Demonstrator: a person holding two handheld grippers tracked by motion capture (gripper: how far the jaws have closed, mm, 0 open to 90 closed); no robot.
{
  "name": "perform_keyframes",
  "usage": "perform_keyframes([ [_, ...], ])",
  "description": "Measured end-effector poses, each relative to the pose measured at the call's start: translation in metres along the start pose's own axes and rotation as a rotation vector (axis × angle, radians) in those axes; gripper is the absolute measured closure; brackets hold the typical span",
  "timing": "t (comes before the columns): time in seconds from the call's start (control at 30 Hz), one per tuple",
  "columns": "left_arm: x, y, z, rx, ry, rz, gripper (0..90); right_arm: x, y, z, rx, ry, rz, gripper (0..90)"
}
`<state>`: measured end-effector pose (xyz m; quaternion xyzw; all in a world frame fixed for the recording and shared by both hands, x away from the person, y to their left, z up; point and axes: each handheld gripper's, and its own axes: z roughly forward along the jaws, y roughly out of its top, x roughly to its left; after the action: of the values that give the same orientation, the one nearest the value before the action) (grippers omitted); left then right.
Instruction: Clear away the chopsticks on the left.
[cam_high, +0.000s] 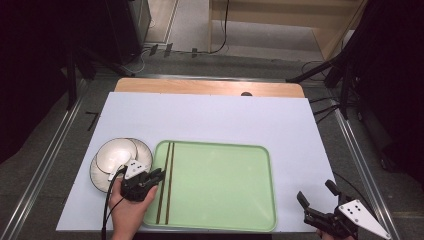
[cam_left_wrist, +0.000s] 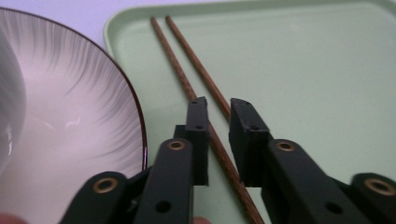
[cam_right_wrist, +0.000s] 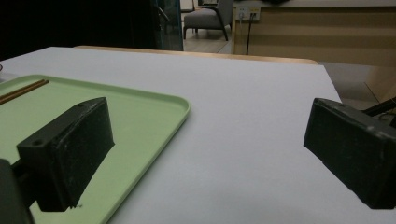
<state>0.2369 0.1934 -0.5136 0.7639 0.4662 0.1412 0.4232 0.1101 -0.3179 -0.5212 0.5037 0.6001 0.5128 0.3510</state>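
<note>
Two brown chopsticks (cam_high: 167, 180) lie side by side along the left part of a light green tray (cam_high: 225, 150). My left gripper (cam_high: 159, 175) hovers low over the tray's left edge, held by a hand. In the left gripper view its jaws (cam_left_wrist: 218, 109) stand a little apart, and the left chopstick (cam_left_wrist: 187, 88) runs through the gap beneath them without the pads pressing on it. The right chopstick (cam_left_wrist: 201, 70) passes just beside the right jaw. My right gripper (cam_high: 315, 191) rests at the table's near right corner, wide open with nothing between its jaws (cam_right_wrist: 210, 140).
White dishes with dark rims (cam_high: 117, 152) overlap just left of the tray, close to my left gripper; one rim (cam_left_wrist: 70, 116) curves beside the left jaw. A white sheet (cam_high: 210, 115) covers the table. The tray's corner (cam_right_wrist: 177, 105) lies left of my right gripper.
</note>
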Motion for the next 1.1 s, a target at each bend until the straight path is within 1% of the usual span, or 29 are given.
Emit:
perform_keyframes([
  [0.03, 0.000, -0.001, -0.002, -0.030, -0.017, 0.006, 69.8, 0.000, 0.000, 0.000, 0.001, -0.001, 0.000, 1.6],
  [0.1, 0.000, -0.001, -0.007, -0.067, -0.041, 0.020, 62.4, 0.000, 0.000, 0.000, 0.001, -0.001, 0.001, 1.6],
  [0.17, 0.000, -0.001, -0.015, -0.099, -0.079, 0.013, 54.9, -0.001, 0.000, 0.000, 0.000, -0.001, 0.001, 1.6],
  [0.23, 0.002, -0.002, -0.021, -0.125, -0.096, 0.016, 48.1, 0.000, 0.000, 0.000, 0.001, -0.001, 0.002, 1.6],
  [0.3, 0.005, -0.004, -0.029, -0.158, -0.104, 0.026, 40.4, 0.000, 0.000, 0.000, 0.003, -0.001, 0.001, 1.6],
  [0.33, 0.006, -0.005, -0.034, -0.173, -0.099, 0.041, 37.5, 0.000, 0.000, 0.000, 0.003, -0.001, 0.000, 1.6],
  [0.37, 0.007, -0.006, -0.038, -0.187, -0.093, 0.050, 32.7, 0.000, 0.000, 0.000, 0.003, -0.001, 0.001, 1.6],
  [0.43, 0.009, -0.007, -0.045, -0.203, -0.089, 0.068, 24.3, 0.000, 0.000, 0.000, 0.003, -0.002, 0.001, 1.6],
  [0.53, 0.013, -0.011, -0.056, -0.210, -0.098, 0.090, 13.9, 0.000, 0.000, 0.001, 0.006, 0.001, -0.001, 1.6],
  [0.57, 0.014, -0.012, -0.058, -0.211, -0.102, 0.095, 13.0, 0.001, 0.000, 0.001, 0.006, 0.001, -0.002, 1.6],
  [0.6, 0.016, -0.015, -0.061, -0.211, -0.111, 0.113, 11.6, 0.001, 0.000, 0.001, 0.006, 0.001, -0.003, 1.6],
  [0.67, 0.019, -0.018, -0.065, -0.202, -0.139, 0.123, 4.3, 0.001, -0.001, 0.001, 0.006, 0.000, -0.003, 1.6],
  [0.7, 0.020, -0.019, -0.067, -0.202, -0.146, 0.127, 1.9, 0.001, -0.001, 0.001, 0.006, -0.002, -0.003, 1.6],
  [0.73, 0.021, -0.021, -0.069, -0.198, -0.152, 0.133, 1.5, 0.001, -0.001, 0.001, 0.007, -0.002, -0.003, 1.6],
  [0.83, 0.024, -0.026, -0.074, -0.189, -0.145, 0.143, 0.3, 0.001, -0.001, 0.001, 0.010, -0.003, -0.003, 1.6],
  [0.97, 0.032, -0.034, -0.080, -0.182, -0.126, 0.147, 0.3, 0.000, -0.001, 0.001, 0.011, -0.003, -0.003, 1.6],
  [1.1, 0.043, -0.040, -0.087, -0.182, -0.115, 0.124, 0.3, 0.000, -0.002, 0.001, 0.014, -0.009, 0.003, 1.6],
])
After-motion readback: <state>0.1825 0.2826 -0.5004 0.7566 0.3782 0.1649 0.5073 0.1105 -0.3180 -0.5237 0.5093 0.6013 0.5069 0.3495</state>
